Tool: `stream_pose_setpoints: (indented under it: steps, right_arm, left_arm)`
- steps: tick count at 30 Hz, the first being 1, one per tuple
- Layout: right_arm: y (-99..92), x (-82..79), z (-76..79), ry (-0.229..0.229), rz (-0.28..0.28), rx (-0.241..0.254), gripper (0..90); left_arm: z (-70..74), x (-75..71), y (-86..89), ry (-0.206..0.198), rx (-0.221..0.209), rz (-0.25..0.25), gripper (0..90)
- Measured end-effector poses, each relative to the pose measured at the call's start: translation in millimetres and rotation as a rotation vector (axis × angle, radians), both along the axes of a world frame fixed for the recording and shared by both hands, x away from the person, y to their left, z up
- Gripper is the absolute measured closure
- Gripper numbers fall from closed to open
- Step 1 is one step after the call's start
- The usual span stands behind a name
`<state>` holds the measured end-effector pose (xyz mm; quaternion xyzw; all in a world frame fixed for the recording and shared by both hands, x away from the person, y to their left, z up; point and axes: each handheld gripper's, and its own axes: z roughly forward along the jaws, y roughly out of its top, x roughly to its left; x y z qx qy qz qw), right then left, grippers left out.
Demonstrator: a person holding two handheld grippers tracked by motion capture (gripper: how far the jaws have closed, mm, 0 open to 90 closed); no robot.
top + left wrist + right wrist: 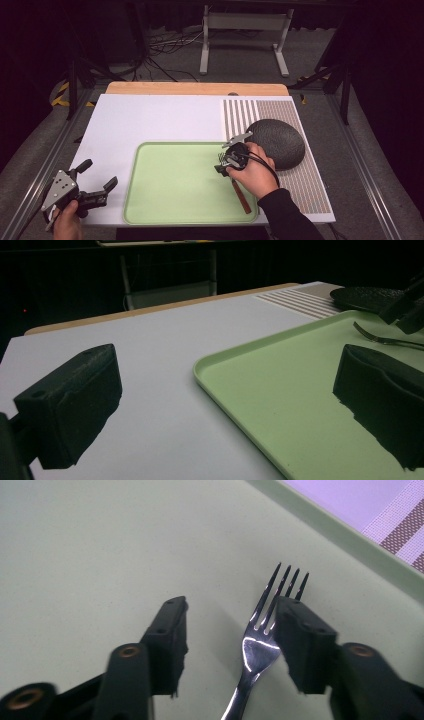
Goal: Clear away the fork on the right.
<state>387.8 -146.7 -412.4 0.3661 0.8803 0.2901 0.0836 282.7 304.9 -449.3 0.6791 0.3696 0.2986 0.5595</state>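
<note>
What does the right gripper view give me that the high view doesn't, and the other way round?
Right gripper view alone: the fork's four tines, lying between the open jaws of the right gripper. High view alone: the fork's brown handle, the dark round mat, and the left gripper open over the white board. Both: the green tray, the fork and the striped mat.
</note>
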Motion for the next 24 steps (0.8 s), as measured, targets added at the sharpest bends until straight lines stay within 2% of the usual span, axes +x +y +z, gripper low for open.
stream_pose_setpoints:
  steps: [5,9,16,24]
  right_arm:
    - [1.0,0.5,-5.7,0.033,-0.002,-0.025,78.2]
    - [1.1,1.6,-9.3,0.049,0.010,-0.044,89.2]
    - [2.5,1.8,-14.0,0.064,0.016,-0.062,90.0]
    - [3.2,2.0,-16.4,0.060,0.014,-0.088,90.0]
  left_arm:
    - [0.0,0.1,0.0,-0.001,0.001,-0.001,0.0]
    - [0.1,0.1,0.1,0.000,0.001,-0.001,0.0]
    - [0.1,0.1,0.1,0.000,0.000,0.000,0.0]
    - [0.2,0.1,0.2,-0.002,0.001,-0.001,0.0]
